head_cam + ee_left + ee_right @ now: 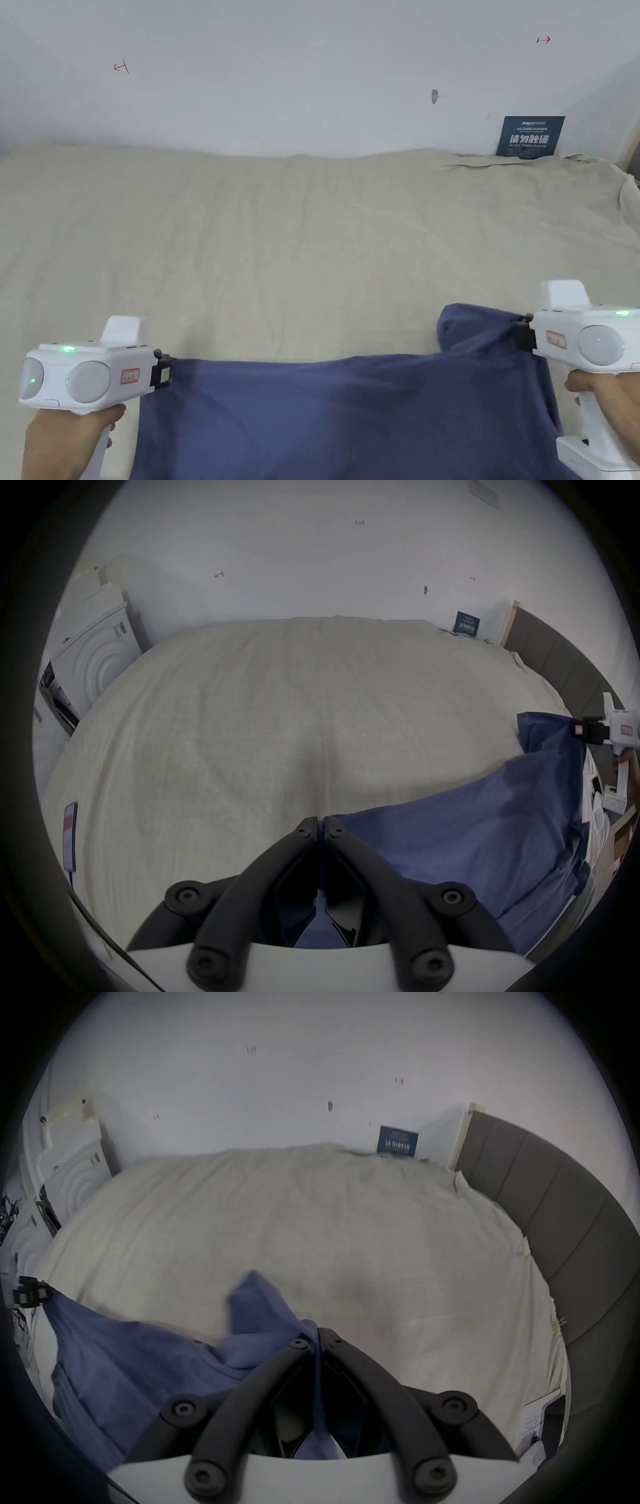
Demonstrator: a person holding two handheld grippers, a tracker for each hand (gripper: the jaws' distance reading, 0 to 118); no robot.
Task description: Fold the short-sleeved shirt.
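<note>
A blue short-sleeved shirt (350, 412) hangs stretched between my two grippers over the near edge of a beige bed. My left gripper (167, 370) is shut on the shirt's left top corner; in the left gripper view its jaws (321, 823) pinch the blue cloth (467, 843). My right gripper (520, 330) is shut on the shirt's right top corner, held a little higher. In the right gripper view blue fabric (138, 1355) runs up between the closed jaws (316, 1335), and a sleeve flap (252, 1303) stands up beside them.
The beige bed sheet (300, 250) spreads wide ahead. A white wall (312, 75) stands behind it, with a dark blue sign (530, 137) at the back right. A grey padded headboard (554, 1234) borders the right; white furniture (90, 653) stands left. A phone (69, 836) lies near the bed's left edge.
</note>
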